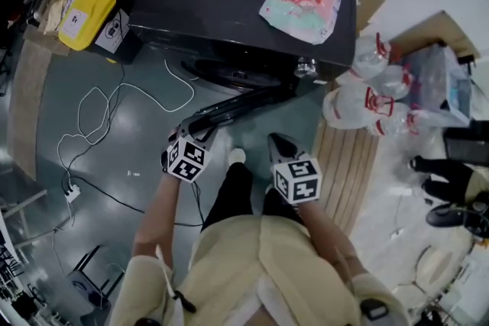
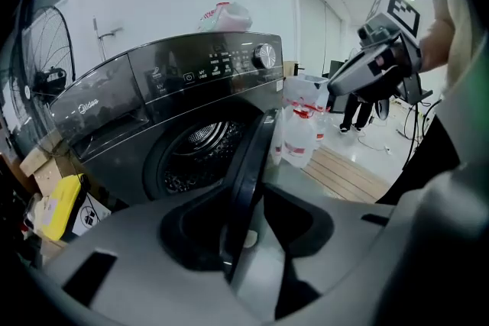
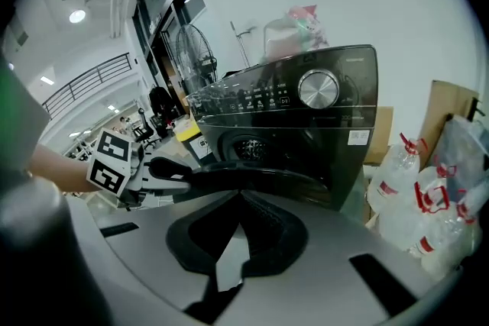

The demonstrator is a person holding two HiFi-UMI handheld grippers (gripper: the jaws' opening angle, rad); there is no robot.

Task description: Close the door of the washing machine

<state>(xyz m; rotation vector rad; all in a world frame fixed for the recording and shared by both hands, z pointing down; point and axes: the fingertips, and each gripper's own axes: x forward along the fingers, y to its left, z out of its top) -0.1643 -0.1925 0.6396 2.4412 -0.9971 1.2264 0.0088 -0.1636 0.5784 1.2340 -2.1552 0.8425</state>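
Door (image 1: 244, 101) jutting forward, bottles (image 1: 359, 99) crowding its right, cables (image 1: 98, 91) trailing left, floor (image 1: 130, 156) there probably passable

"What can you read from where you stand?"

"One word only: 'Midea', in pale script on the drawer front (image 2: 90, 108) of the washing machine (image 2: 164, 91), at nine o'clock in your left gripper view."

"And the control panel (image 2: 229, 63), the white sticker (image 3: 356, 137), the bottle labels (image 1: 372, 100)?"

"You see print there, but it's too small or blurred to read."
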